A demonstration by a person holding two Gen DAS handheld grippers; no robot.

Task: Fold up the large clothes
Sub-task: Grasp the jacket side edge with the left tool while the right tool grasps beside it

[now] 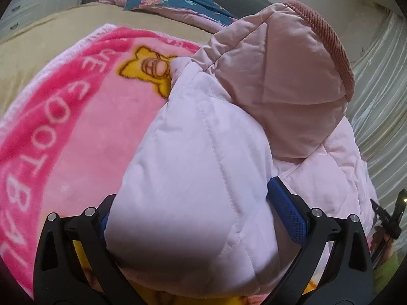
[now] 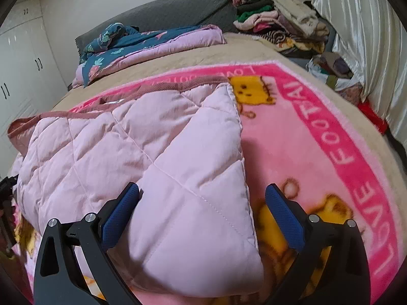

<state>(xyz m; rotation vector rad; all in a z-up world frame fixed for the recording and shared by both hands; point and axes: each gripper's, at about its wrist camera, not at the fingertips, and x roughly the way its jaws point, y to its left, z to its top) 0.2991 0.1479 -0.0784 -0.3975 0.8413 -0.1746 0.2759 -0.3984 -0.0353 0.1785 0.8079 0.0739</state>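
A pale pink quilted jacket (image 2: 142,152) with a dusty-rose ribbed trim lies on a pink cartoon blanket (image 2: 318,137) on the bed. In the left wrist view the jacket (image 1: 193,178) bulges up between the fingers, its hood (image 1: 279,76) folded over at the upper right. My left gripper (image 1: 193,203) is wide open with the padded fabric between its blue pads; the left pad is mostly hidden by cloth. My right gripper (image 2: 203,203) is wide open around the jacket's near right edge, with the right pad (image 2: 285,218) over the blanket.
A beige bedsheet (image 2: 193,53) lies under the blanket. A teal floral quilt (image 2: 132,43) lies at the head by a grey headboard (image 2: 173,10). A pile of clothes (image 2: 279,20) sits at the far right corner, beside white curtains (image 2: 361,40). White wardrobes (image 2: 23,58) stand left.
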